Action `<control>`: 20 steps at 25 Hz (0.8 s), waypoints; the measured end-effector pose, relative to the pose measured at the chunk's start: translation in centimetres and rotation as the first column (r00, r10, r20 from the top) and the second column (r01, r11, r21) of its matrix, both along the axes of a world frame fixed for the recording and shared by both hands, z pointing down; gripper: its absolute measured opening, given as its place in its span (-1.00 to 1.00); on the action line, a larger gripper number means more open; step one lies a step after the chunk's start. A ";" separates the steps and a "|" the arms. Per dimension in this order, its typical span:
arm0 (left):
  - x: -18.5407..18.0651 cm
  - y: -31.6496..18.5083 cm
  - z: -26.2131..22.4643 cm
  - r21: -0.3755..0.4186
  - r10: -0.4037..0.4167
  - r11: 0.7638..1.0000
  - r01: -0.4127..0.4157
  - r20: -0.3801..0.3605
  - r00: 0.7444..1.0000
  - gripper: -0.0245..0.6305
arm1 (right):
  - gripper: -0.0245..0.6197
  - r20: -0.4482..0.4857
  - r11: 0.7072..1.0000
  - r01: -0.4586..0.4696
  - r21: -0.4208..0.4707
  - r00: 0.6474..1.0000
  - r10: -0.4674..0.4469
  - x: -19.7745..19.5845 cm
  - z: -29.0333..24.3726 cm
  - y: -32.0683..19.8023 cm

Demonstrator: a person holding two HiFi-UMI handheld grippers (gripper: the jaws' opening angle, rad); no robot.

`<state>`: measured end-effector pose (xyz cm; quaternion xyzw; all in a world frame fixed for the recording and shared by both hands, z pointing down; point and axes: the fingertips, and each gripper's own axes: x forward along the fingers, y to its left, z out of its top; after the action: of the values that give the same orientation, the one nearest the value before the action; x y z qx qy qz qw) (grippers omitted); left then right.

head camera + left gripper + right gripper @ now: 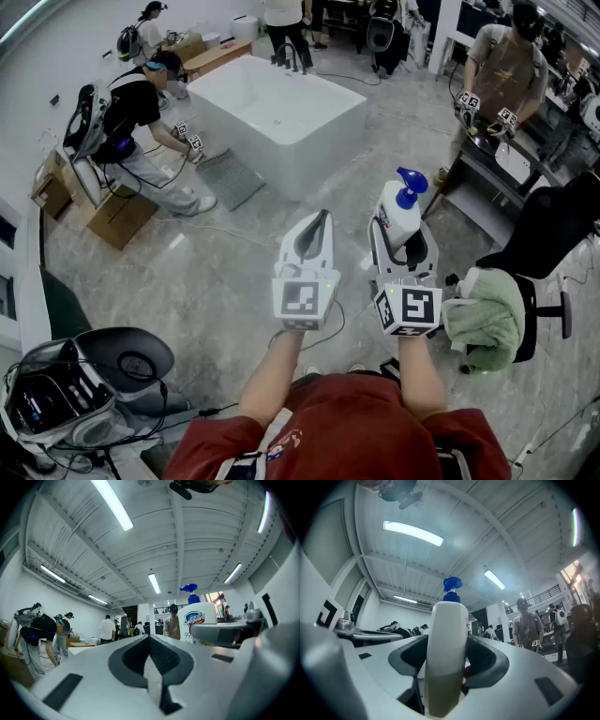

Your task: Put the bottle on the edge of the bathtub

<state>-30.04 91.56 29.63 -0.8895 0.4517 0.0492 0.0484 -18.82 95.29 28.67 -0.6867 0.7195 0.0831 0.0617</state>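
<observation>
Our right gripper (403, 246) has its fingers clamped on the bottle (400, 214), which stands upright with its pump on top, above the floor (216, 272). Just beside it, our left gripper (317, 223) has its fingers closed on nothing. The bathtub (328, 155) stands well ahead and to the left. Its basin looks empty and its near rim faces us.

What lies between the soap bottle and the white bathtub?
Nothing: in the head view only bare grey floor separates the soap bottle, clamped in the right gripper, from the bathtub.
</observation>
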 end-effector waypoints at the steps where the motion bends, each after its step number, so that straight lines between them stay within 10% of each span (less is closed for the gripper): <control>1: -0.3 -0.1 -0.2 0.008 0.001 1.000 -0.001 0.002 1.000 -0.87 | -0.10 -0.001 1.000 0.000 0.001 1.000 0.000 -0.3 -0.1 -0.1; 20: -5.0 -1.6 -0.5 0.028 0.030 0.999 -0.029 -0.043 0.999 -0.87 | -0.10 0.010 1.000 -0.020 0.022 1.000 0.020 -5.3 0.5 -1.6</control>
<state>-35.03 89.98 29.13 -0.8941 0.4386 0.0753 0.0502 -24.15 93.64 29.13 -0.6937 0.7112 0.0882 0.0720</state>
